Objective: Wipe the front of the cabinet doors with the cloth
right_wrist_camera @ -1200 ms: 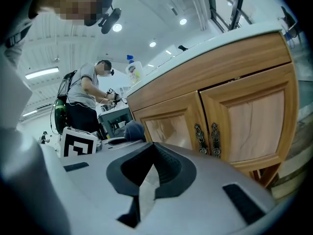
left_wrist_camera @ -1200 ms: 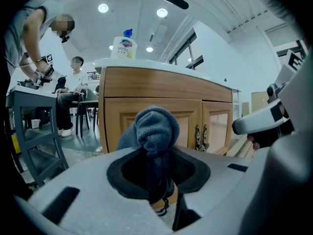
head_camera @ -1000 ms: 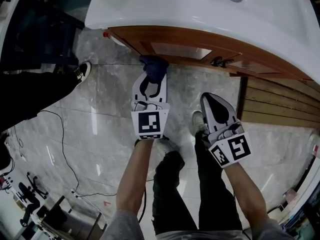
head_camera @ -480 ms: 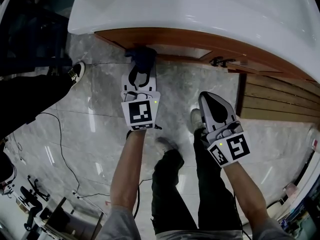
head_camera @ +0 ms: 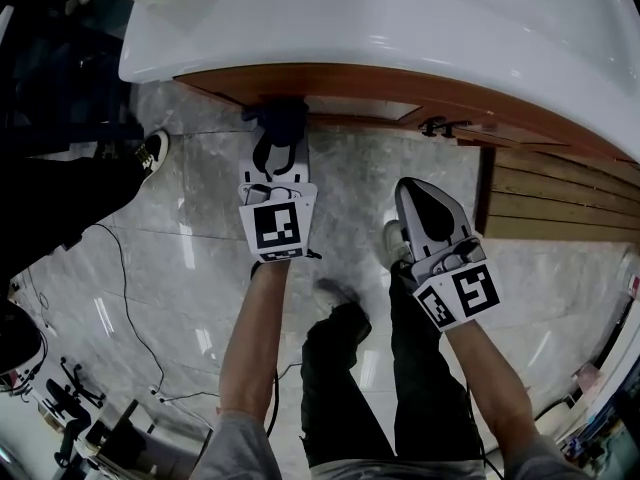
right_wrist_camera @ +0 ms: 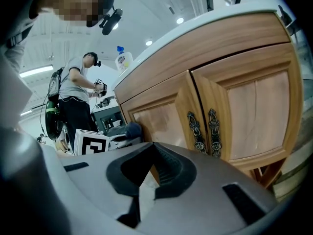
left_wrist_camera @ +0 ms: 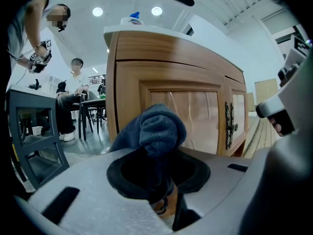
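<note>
The cloth (head_camera: 283, 118) is clamped in the left tongs (head_camera: 280, 140). It is bunched, with its long axis in line with the jaws and pointed far, at the left cabinet door (left_wrist_camera: 190, 114) under the counter (head_camera: 350, 23). Contact with the door cannot be confirmed. The right tongs (head_camera: 424, 200) are closed together, empty, and held back to the right.

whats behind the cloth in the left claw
The left cabinet door: its wood shows above and beside the dark blue cloth, which is clamped in the left claw. The patch of door directly behind the cloth is covered.
</note>
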The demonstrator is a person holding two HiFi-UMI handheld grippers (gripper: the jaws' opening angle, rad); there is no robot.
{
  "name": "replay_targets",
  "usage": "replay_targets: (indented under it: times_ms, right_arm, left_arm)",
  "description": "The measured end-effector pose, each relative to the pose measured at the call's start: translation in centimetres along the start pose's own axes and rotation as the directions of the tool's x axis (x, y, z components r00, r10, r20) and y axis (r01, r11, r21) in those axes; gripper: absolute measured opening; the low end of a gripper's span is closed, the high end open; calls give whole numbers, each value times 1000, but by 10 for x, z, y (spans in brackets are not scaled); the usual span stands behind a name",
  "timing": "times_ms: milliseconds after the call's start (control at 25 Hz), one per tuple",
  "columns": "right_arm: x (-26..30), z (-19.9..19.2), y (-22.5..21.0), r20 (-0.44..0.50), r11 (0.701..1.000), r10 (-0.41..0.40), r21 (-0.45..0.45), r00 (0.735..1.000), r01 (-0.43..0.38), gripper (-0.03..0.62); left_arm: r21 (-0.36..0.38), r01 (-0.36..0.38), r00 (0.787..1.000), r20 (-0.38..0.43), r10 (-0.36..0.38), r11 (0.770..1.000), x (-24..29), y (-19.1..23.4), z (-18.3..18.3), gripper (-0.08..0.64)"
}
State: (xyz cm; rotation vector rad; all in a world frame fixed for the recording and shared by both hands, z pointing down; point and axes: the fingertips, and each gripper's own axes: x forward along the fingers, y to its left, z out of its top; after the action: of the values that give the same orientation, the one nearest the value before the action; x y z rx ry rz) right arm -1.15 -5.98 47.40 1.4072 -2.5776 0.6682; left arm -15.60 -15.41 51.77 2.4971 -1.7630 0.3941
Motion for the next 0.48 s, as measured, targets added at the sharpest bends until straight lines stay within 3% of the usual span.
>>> replay_targets:
  times_ms: [480]
  right_arm:
    - [-10, 0, -16, 9, 1000, -23, 11, 1000, 23, 9]
  left_arm:
    - [-30, -1, 1000, -11, 1, 1000, 10, -15, -1, 101]
